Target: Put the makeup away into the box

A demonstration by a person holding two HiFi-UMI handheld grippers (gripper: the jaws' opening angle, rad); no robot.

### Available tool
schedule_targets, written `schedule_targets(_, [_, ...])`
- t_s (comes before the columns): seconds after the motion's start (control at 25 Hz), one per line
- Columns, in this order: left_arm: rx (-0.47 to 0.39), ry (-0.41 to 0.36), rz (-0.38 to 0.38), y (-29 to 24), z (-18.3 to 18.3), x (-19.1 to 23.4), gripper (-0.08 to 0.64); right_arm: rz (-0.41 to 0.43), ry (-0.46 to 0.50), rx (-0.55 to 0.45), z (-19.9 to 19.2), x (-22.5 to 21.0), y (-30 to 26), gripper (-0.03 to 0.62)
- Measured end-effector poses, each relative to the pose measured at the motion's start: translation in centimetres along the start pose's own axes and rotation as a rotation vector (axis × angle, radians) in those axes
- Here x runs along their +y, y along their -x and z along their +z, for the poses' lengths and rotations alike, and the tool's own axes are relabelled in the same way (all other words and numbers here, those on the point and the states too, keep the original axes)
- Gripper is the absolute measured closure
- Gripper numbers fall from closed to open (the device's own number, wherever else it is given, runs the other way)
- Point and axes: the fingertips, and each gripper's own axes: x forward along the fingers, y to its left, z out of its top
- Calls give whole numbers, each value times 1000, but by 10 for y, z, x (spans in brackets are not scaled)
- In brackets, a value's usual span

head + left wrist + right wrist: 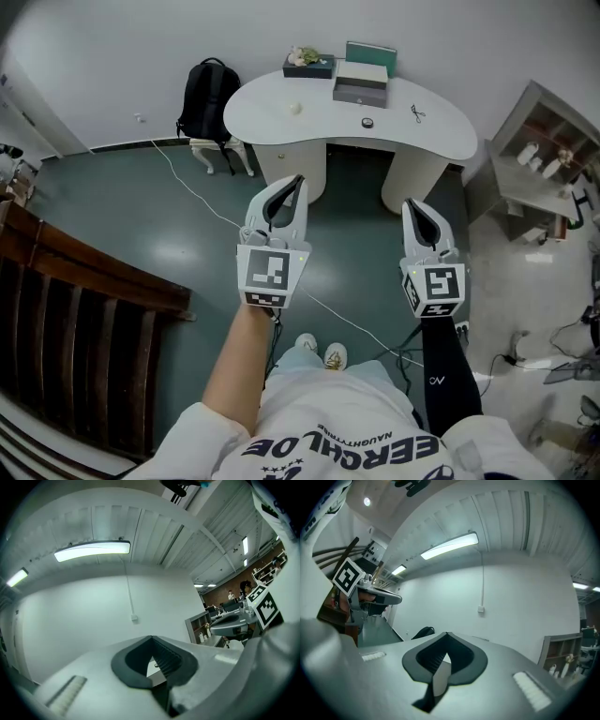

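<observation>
A grey box [360, 91] with a white top stands at the back of a white curved table [281, 117], far ahead in the head view. On the tabletop lie a small round black item [367, 123], a small pale item [296, 107] and a thin dark item [416, 114]. My left gripper [297, 181] and right gripper [409, 205] are held up side by side, well short of the table. Both are shut with nothing between the tips. The left gripper [151, 639] and the right gripper [446, 634] look toward the wall and ceiling.
A teal box [370, 54] and a dark tray [307, 64] of small things sit beside the grey box. A black backpack [206, 98] rests on a stool at the table's left. Shelving [544, 159] stands at right, dark wooden rails [84, 309] at left. A white cable [202, 197] crosses the floor.
</observation>
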Motion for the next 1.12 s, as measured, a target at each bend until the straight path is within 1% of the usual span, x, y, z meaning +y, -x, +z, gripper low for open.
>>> schedule_targets(0.16, [8, -7, -11, -3, -7, 15, 560, 108, 28, 7, 2, 27, -19, 563])
schedule_targets(0.2, [10, -10, -13, -3, -9, 18, 560, 125, 41, 7, 3, 33, -23, 563])
schedule_targets(0.28, [12, -11, -14, -5, -12, 26, 560, 119, 53, -9, 9, 37, -30, 563])
schedule_targets(0.32, [12, -9, -13, -6, -13, 30, 560, 103, 27, -26, 14, 36, -33, 558])
schedule_targets(0.36, [12, -8, -12, -7, -14, 34, 560, 89, -11, -48, 19, 34, -36, 511])
schedule_targets(0.4, [11, -7, -11, -8, -14, 39, 560, 80, -45, -72, 25, 34, -38, 447])
schedule_targets(0.44, [10, -7, -11, -9, -15, 43, 560, 73, -59, -92, 31, 35, -41, 395])
schedule_targets(0.48, [7, -6, -11, -10, -14, 48, 560, 64, -57, -103, 37, 37, -44, 366])
schedule_targets(0.52, [4, -4, -11, -10, -14, 53, 560, 53, -44, -104, 42, 40, -47, 356])
schedule_targets(0.68, [2, -3, -8, -11, -13, 69, 560, 16, 2, -80, 52, 48, -59, 371])
schedule_targets(0.84, [1, 8, -10, -12, -19, 81, 560, -15, -39, -53, 46, 54, -66, 371])
schedule_targets(1.0, [-1, 24, -13, -14, -27, 94, 560, -11, -27, -26, 36, 63, -74, 371])
schedule_targets(1.12, [9, 40, -4, -17, -34, 105, 560, -24, -37, -23, 32, 60, -82, 371])
